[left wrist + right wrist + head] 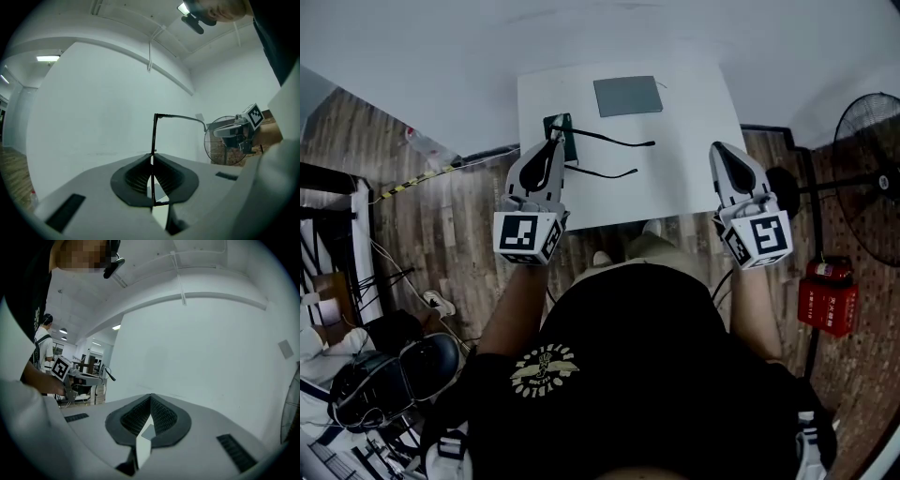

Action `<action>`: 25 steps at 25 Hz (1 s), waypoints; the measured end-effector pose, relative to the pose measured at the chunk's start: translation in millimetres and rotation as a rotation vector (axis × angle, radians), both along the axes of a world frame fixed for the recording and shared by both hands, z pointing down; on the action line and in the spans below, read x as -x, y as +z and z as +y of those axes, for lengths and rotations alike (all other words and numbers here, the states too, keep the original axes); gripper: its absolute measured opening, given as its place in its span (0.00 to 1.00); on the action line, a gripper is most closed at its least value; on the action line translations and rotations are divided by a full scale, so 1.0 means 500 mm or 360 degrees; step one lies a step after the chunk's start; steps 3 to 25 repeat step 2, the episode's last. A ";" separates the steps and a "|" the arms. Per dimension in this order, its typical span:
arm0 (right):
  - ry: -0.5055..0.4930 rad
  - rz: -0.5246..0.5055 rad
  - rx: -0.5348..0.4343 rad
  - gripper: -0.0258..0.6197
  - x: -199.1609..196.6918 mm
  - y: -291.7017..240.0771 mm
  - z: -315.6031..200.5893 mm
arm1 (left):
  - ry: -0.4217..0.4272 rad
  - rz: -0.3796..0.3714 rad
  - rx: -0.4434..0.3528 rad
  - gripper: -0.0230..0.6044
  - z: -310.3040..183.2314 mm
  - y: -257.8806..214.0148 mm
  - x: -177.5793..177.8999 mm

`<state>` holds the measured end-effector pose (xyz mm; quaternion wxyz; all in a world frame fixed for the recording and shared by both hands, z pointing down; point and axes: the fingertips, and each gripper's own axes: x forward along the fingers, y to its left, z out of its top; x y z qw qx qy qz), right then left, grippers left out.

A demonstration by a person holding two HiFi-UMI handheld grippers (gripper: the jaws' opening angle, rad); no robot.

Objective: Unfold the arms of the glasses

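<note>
The black-framed glasses (609,141) hang over the left part of the white table (675,183), both thin arms reaching out to the right, one above the other. My left gripper (554,142) is shut on the front frame. In the left gripper view the frame (153,136) stands edge-on between the closed pads, and one arm (183,117) runs off to the right at the top. My right gripper (720,152) is shut with nothing in it, over the table's right edge and well apart from the glasses. The right gripper view shows its pads (159,416) pressed together.
A grey rectangular pad (627,96) lies at the back of the table. A standing fan (867,131) and a red box (828,295) are to the right on the wooden floor. A chair (389,370) and cables are at the lower left. Another person (44,341) stands far off.
</note>
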<state>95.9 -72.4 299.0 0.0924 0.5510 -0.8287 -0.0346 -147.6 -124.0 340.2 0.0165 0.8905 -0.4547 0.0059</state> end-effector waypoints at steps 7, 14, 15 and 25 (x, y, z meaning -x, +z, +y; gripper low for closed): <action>-0.0047 0.0021 -0.0018 0.04 0.019 -0.011 -0.005 | 0.0018 -0.0003 -0.0008 0.07 -0.004 -0.005 -0.024; -0.0047 0.0021 -0.0018 0.04 0.019 -0.011 -0.005 | 0.0018 -0.0003 -0.0008 0.07 -0.004 -0.005 -0.024; -0.0047 0.0021 -0.0018 0.04 0.019 -0.011 -0.005 | 0.0018 -0.0003 -0.0008 0.07 -0.004 -0.005 -0.024; -0.0047 0.0021 -0.0018 0.04 0.019 -0.011 -0.005 | 0.0018 -0.0003 -0.0008 0.07 -0.004 -0.005 -0.024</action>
